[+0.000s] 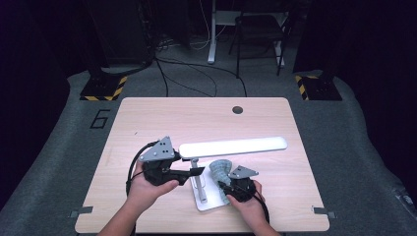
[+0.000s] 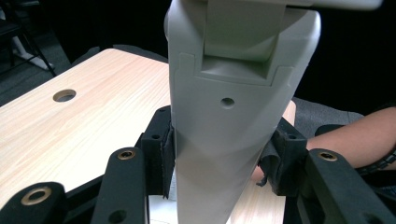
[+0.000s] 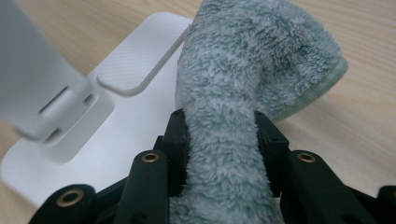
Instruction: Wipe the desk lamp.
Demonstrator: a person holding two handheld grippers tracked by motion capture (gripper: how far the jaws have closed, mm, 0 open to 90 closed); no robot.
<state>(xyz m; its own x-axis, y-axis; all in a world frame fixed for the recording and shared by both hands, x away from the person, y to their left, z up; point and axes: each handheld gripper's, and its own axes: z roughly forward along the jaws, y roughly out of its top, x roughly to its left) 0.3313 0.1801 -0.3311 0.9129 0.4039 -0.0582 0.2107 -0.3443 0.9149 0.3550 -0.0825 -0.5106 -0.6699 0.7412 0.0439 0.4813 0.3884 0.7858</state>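
- The desk lamp (image 1: pixel 231 145) stands toward the near side of the pale wood-grain table (image 1: pixel 147 118): a smooth matte white plastic body with a long, flat, round-ended head bar glowing above a slim upright stem.
- The lamp's base (image 3: pixel 140 60) is a flat white rounded-corner slab; the right gripper view shows a fine woven texture on its raised pad, which is lost in the high view.
- The left gripper (image 2: pixel 217 154) is clamped on the lamp's stem, pads pressed to both sides of the tapering grey-white stem; that view also shows a small hole in the stem's face.
- The right gripper (image 3: pixel 222 140) pinches a fluffy grey-green cloth (image 3: pixel 252 60), deep-piled with a stitched edge, lying over the base's right edge.
- In the high view the cloth (image 1: pixel 221 169) sits just right of the stem.
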